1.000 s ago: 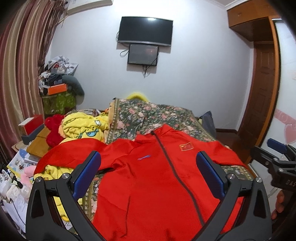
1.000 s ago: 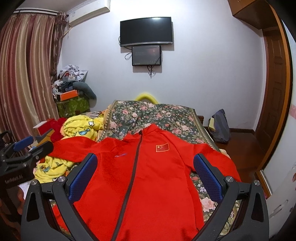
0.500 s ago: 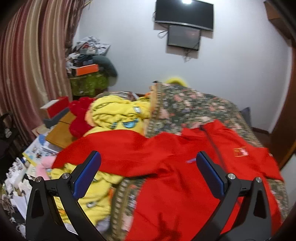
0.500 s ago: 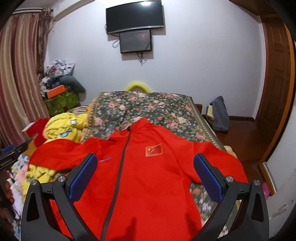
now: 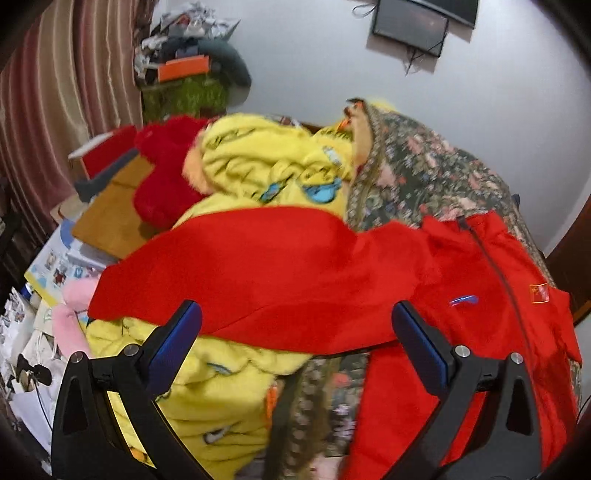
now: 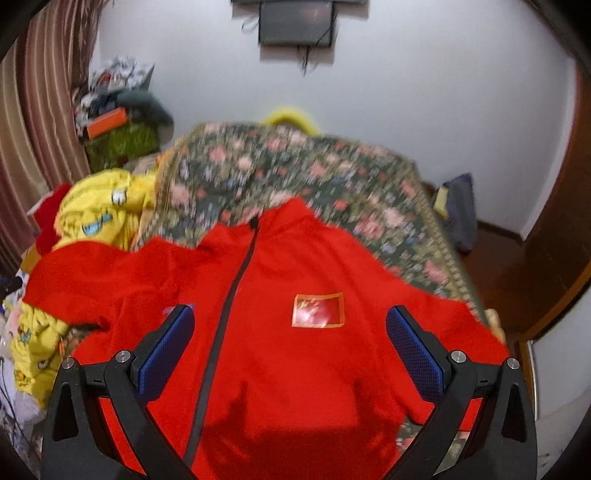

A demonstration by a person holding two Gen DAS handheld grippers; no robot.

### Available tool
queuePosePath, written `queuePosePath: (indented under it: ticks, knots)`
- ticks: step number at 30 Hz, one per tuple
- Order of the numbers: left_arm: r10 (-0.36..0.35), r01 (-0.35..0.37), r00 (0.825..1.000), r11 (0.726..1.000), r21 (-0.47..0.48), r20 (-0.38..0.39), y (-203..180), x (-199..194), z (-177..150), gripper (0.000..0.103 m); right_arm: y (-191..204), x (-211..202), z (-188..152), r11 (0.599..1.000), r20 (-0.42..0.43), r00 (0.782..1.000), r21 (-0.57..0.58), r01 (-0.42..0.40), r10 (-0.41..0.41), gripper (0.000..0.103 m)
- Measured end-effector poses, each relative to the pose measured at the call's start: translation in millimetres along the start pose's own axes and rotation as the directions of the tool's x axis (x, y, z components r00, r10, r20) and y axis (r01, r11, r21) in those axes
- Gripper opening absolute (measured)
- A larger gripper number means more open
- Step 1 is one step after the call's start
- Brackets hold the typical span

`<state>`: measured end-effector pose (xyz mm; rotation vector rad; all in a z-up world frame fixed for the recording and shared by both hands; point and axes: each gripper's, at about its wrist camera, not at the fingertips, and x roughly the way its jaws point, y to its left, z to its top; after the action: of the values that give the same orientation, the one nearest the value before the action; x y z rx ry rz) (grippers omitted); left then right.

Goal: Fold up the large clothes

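Note:
A red zip jacket (image 6: 280, 332) with a flag patch (image 6: 318, 310) lies spread front-up on the floral bed cover (image 6: 295, 166). Its left sleeve (image 5: 258, 269) stretches out over a yellow blanket (image 5: 258, 162) beside the bed. My left gripper (image 5: 295, 347) is open and empty, hovering just above that sleeve. My right gripper (image 6: 290, 343) is open and empty above the jacket's chest, near the zip (image 6: 229, 295). The jacket's right sleeve (image 6: 461, 325) reaches towards the bed's right edge.
A red plush (image 5: 166, 184), a wooden board (image 5: 110, 218) and papers (image 5: 48, 266) lie left of the bed. Cluttered boxes (image 5: 184, 70) stand by the curtain (image 5: 55, 92). A screen (image 6: 295, 22) hangs on the far wall. A dark bag (image 6: 458, 210) and a wooden door (image 6: 554, 240) are at right.
My left gripper has swung left and down towards the jacket's left sleeve. My right gripper has dropped closer over the jacket's chest. Both stay open.

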<state>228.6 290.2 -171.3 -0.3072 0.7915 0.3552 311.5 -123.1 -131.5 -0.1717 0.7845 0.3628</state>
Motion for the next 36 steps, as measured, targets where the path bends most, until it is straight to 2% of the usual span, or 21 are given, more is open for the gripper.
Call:
queuePosePath:
  ticks: [4,6,9,13,15,17,19,21,23,25,27,28,30,32,36]
  knots:
    - [-0.055,0.045,0.995,0.992,-0.115,-0.083,37,23,-8,0.103,7,29,-7,0.999,-0.112,0.993,-0.022,-0.029,0.027,0.103]
    - [-0.086,0.063,0.99,0.98,-0.191,-0.112,57,31,-13,0.103,10,39,-14,0.999,-0.158,0.987,-0.036,-0.04,0.034,0.103]
    - [-0.143,0.098,0.98,0.951,-0.293,-0.139,80,43,-17,0.102,11,49,-15,0.997,-0.181,0.983,-0.056,-0.044,0.033,0.103]
    - [-0.265,0.182,0.955,0.876,-0.446,-0.131,110,62,-19,0.097,12,50,-13,0.997,-0.181,0.983,-0.067,-0.042,0.029,0.103]
    - [-0.285,0.184,0.949,0.849,-0.496,-0.135,120,71,-19,0.093,10,51,-11,0.997,-0.18,0.983,-0.066,-0.036,0.024,0.103]
    - [-0.283,0.171,0.949,0.835,-0.523,-0.141,126,80,-18,0.088,7,51,-10,0.998,-0.178,0.984,-0.059,-0.035,0.024,0.103]
    - [-0.247,0.141,0.958,0.848,-0.511,-0.145,129,85,-14,0.081,6,51,-9,0.998,-0.175,0.984,-0.053,-0.032,0.023,0.103]
    - [-0.18,0.088,0.973,0.868,-0.489,-0.144,133,86,-9,0.073,4,51,-10,0.999,-0.178,0.984,-0.042,-0.031,0.023,0.103]
    - [-0.124,0.05,0.984,0.881,-0.47,-0.129,132,84,-4,0.071,1,50,-11,0.999,-0.183,0.983,-0.033,-0.034,0.028,0.103]
    - [-0.043,-0.01,0.993,0.897,-0.443,-0.11,126,80,3,0.065,1,47,-12,0.999,-0.183,0.983,-0.029,-0.031,0.025,0.103]
    - [0.038,-0.075,0.994,0.912,-0.404,-0.099,119,78,11,0.045,-3,43,-10,0.999,-0.174,0.985,-0.029,-0.021,0.016,0.103]
    - [0.073,-0.105,0.993,0.917,-0.385,-0.096,117,78,15,0.04,-4,40,-9,0.999,-0.167,0.986,-0.026,-0.02,0.016,0.103]
    - [0.135,-0.158,0.987,0.93,-0.332,-0.091,105,80,29,0.019,-9,34,-6,1.0,-0.156,0.988,-0.015,-0.021,0.019,0.103]
    - [0.177,-0.188,0.982,0.935,-0.3,-0.063,96,72,43,0.008,-14,27,-2,1.0,-0.139,0.99,0.0,-0.022,0.022,0.103]
    - [0.194,-0.172,0.977,0.96,-0.219,0.083,61,37,76,0.004,-22,13,1,1.0,-0.106,0.994,0.012,-0.023,0.024,0.103]
